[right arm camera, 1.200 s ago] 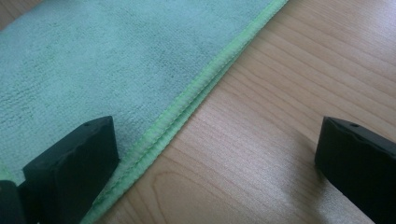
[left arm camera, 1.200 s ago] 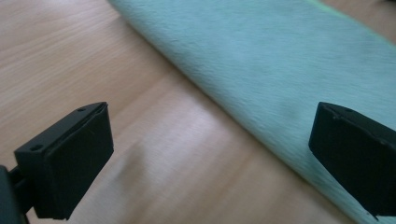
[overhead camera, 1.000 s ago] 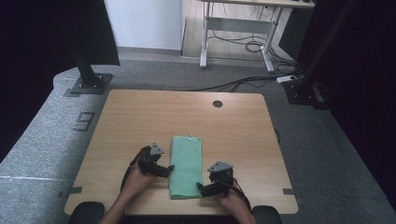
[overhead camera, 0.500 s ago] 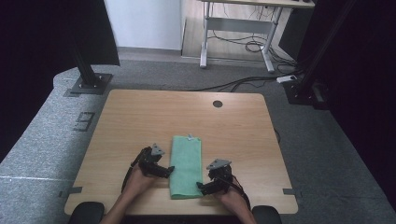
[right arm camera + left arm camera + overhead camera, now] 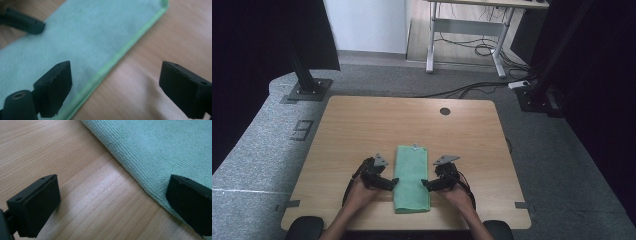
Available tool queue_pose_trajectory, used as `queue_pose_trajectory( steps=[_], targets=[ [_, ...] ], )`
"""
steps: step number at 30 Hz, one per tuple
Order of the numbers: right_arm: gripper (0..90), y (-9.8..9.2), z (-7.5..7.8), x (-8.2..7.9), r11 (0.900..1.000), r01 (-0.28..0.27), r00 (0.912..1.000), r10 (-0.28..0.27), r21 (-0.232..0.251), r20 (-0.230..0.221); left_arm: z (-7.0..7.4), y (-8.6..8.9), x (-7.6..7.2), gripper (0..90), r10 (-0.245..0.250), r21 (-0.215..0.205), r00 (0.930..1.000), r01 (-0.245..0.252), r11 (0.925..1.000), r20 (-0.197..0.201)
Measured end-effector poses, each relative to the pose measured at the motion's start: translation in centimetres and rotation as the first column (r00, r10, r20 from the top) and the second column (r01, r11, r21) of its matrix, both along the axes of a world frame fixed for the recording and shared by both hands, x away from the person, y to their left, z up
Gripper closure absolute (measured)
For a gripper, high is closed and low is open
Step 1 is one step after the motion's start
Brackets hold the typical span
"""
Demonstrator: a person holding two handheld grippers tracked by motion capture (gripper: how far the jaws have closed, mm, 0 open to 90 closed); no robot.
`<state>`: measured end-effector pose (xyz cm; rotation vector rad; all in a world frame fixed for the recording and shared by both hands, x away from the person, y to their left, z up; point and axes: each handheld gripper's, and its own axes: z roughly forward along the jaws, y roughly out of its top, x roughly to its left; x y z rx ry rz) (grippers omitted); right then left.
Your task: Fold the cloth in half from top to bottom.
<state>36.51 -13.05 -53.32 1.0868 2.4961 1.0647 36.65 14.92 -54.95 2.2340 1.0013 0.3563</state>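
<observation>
A folded green towel (image 5: 411,177) lies lengthwise on the wooden table (image 5: 362,125), near its front edge. My left gripper (image 5: 393,182) rests at the towel's left edge and is open. In the left gripper view, one jaw of the gripper (image 5: 112,205) is over bare wood and the other over the towel (image 5: 160,150). My right gripper (image 5: 426,184) is at the towel's right edge. Its jaws (image 5: 115,87) have just been closing a little but still stand wide, straddling the hem of the towel (image 5: 87,32) without pressing on it. A finger (image 5: 22,22) of the left gripper shows beyond.
A round cable hole (image 5: 445,111) sits near the table's far edge. Black stand bases (image 5: 307,90) rest on the grey floor to the left and right. A desk frame with cables (image 5: 472,45) stands behind.
My right gripper has moved away from the person along the towel's right edge. The left gripper and the towel have stayed put.
</observation>
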Motion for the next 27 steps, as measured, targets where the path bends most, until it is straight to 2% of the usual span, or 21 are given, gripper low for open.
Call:
queue_pose_trajectory(
  steps=[4,10,18,22,27],
  targets=[
    [14.9,0.4,0.5,1.4,1.000,0.006,0.9998,-0.006,-0.006,0.018,0.0,0.0,0.0,0.0,-0.004,0.005,1.0000,0.004,1.0000,-0.001],
    [27.0,0.9,1.3,3.4,1.000,0.006,0.9992,-0.006,-0.004,0.040,0.0,0.0,0.0,0.0,0.000,0.000,1.0000,0.000,1.0000,-0.001],
    [50.8,1.6,1.8,6.1,1.000,0.001,0.9993,0.000,-0.022,0.037,0.0,0.0,0.0,0.0,0.002,-0.002,1.0000,-0.002,1.0000,0.000],
    [58.0,1.7,2.1,7.3,1.000,0.023,0.9991,-0.022,-0.021,0.035,0.0,0.0,0.0,0.0,0.000,0.000,1.0000,0.000,1.0000,-0.001],
    [64.5,2.2,2.2,8.8,0.999,0.022,0.9994,-0.021,-0.037,0.027,0.0,0.0,0.0,0.0,0.001,-0.002,1.0000,-0.001,1.0000,0.000]
  ],
)
